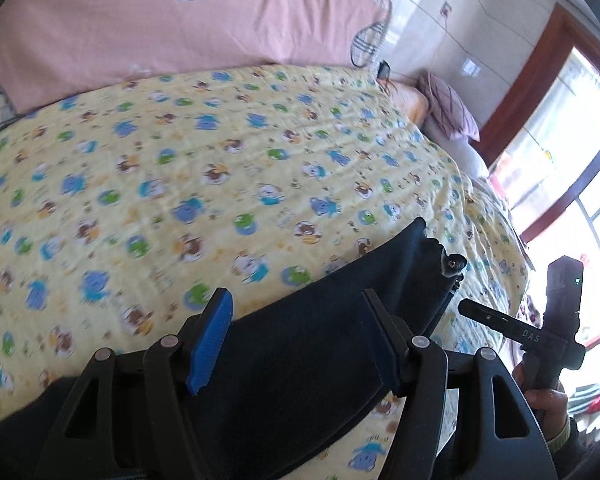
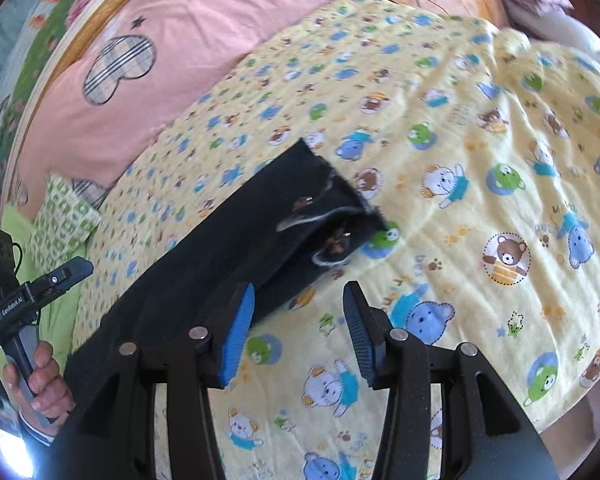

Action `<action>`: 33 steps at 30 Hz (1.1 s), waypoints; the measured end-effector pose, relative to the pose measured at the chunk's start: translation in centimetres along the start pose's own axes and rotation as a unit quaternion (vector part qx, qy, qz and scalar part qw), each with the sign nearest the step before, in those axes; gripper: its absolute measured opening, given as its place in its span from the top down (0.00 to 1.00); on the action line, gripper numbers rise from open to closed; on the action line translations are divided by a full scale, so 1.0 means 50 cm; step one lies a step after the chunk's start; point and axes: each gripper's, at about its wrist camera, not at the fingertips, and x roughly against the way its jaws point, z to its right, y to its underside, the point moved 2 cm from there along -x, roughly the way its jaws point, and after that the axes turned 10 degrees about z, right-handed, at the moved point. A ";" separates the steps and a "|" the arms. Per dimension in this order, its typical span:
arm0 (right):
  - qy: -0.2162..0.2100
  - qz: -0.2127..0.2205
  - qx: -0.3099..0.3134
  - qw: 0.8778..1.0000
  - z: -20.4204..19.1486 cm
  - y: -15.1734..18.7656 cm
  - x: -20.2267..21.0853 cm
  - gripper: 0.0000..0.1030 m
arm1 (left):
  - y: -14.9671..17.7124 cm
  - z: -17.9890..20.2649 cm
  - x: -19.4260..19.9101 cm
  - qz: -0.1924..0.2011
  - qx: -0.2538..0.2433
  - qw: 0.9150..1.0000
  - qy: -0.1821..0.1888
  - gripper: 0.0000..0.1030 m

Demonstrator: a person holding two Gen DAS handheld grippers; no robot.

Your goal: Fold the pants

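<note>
Dark navy pants (image 1: 324, 312) lie flat in a long strip on the yellow cartoon-print bedsheet (image 1: 180, 160), their buttoned waist end (image 1: 448, 266) toward the right. My left gripper (image 1: 296, 340) hovers over the strip, open, both blue pads clear of the cloth. In the right wrist view the pants (image 2: 220, 248) run diagonally, with the waist end (image 2: 336, 236) in the middle. My right gripper (image 2: 298, 334) stands open just beside the strip's edge, with only sheet (image 2: 480, 140) between its pads. Each view shows the other gripper held in a hand at the frame's side.
A pink quilt with plaid hearts (image 1: 180, 28) lies along the far side of the bed. A purple pillow (image 1: 448, 108) sits at the far right corner, and a green patterned pillow (image 2: 64, 216) at the left. The bed's edge drops off toward a bright window (image 1: 572, 140).
</note>
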 end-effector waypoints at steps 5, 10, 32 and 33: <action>-0.004 -0.007 -0.044 0.999 0.020 -0.007 -0.025 0.54 | -0.021 0.031 -0.073 -0.040 -0.023 0.999 0.023 0.36; -0.014 -0.008 -0.080 0.997 0.031 -0.022 -0.051 0.53 | -0.049 0.065 -0.133 -0.070 -0.052 0.995 0.047 0.36; -0.088 0.015 -0.099 0.991 0.082 -0.021 -0.052 0.87 | -0.037 0.252 -0.397 -0.234 -0.174 0.946 0.140 0.45; -0.090 0.015 -0.096 0.991 0.083 -0.021 -0.053 0.87 | -0.035 0.258 -0.408 -0.239 -0.174 0.944 0.148 0.47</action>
